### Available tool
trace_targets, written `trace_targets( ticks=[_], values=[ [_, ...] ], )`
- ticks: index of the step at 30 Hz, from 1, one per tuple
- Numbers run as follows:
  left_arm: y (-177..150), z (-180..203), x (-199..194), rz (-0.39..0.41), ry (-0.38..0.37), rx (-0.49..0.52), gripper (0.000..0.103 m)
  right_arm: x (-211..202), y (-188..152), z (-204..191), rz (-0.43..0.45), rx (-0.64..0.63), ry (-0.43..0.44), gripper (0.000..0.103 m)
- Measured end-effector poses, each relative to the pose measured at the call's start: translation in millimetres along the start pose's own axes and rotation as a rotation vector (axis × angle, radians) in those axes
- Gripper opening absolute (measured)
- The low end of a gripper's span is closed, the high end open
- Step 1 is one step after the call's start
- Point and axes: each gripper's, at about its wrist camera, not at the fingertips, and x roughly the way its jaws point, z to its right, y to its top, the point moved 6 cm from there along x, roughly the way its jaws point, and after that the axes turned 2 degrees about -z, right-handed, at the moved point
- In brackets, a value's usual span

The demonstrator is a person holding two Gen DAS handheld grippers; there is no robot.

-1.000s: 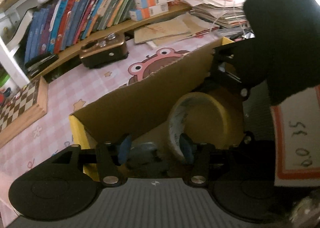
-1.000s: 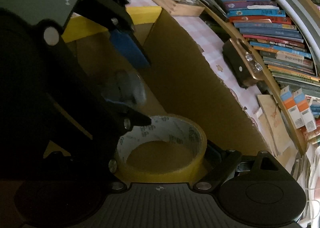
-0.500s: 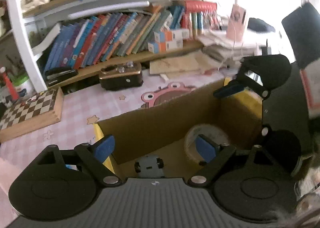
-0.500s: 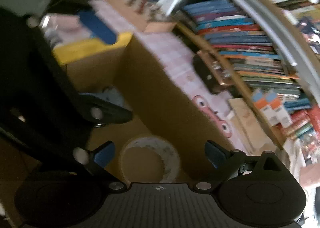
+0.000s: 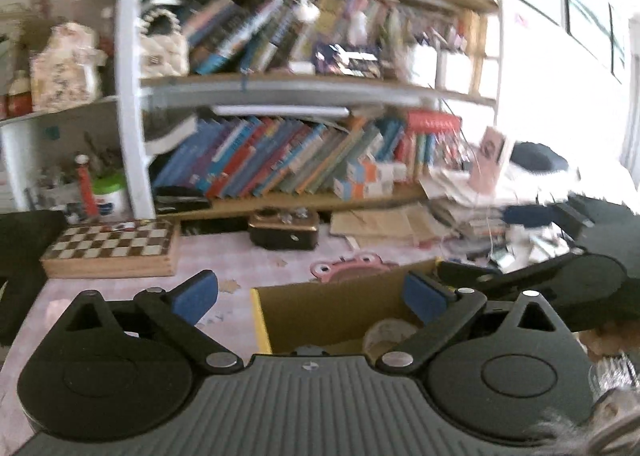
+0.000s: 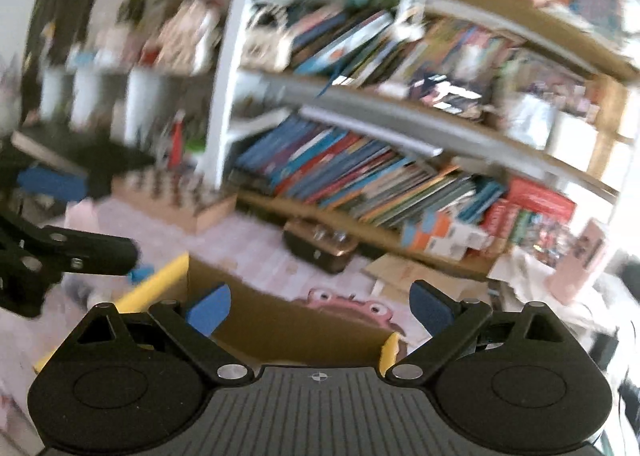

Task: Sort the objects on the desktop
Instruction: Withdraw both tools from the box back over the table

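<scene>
A cardboard box (image 5: pixel 320 308) with a yellow rim stands on the pink checked desk; it also shows in the right wrist view (image 6: pixel 288 324). A roll of tape (image 5: pixel 386 332) lies inside it, half hidden by my left gripper's body. My left gripper (image 5: pixel 310 292) is open and empty above the box's near edge. My right gripper (image 6: pixel 320 306) is open and empty above the box; it shows in the left wrist view (image 5: pixel 520 244) at the right. Both views are blurred by motion.
A wooden chessboard box (image 5: pixel 112 252) lies at the left of the desk. A brown radio-like box (image 5: pixel 284 232) stands by the bookshelf (image 5: pixel 280 172). Piles of papers (image 5: pixel 452 208) lie at the right. A pink frog print (image 5: pixel 352 266) is on the desk cover.
Both grippers have risen out of the box and tilted up toward the shelves. The tape roll and a small grey item stayed in the box; both grippers are wide open.
</scene>
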Motion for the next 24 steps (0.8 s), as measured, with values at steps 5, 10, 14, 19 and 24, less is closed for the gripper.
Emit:
trace_targets(
  ticks=[5,10,14,19,24],
  values=[
    [-8.8,-18.2,-36.3,0.053,0.063,-0.076,0.101,-30.9,-9.6,18.7,0.039,0.198,-0.094,0.098],
    [-27.2,-35.7,-67.2,0.083,0.096,-0.128,0.101,-59.6,-33.9,22.6,0.026,0.330,-0.204,0.098],
    [-45.7,-51.5,-88.1,0.098,0.127,-0.145,0.103,-81.4,-55.2,13.8,0.009,0.374,-0.257,0.098],
    [-71.3,-69.7,-99.9,0.071,0.139,-0.177,0.103,-96.8,-79.7,-13.5,-0.066,0.370,-0.276,0.098],
    [-100.1,-81.3,-107.8,0.000,0.114,-0.158,0.103,-102.1,-97.0,-49.8,-0.143,0.382,-0.275,0.098]
  ],
)
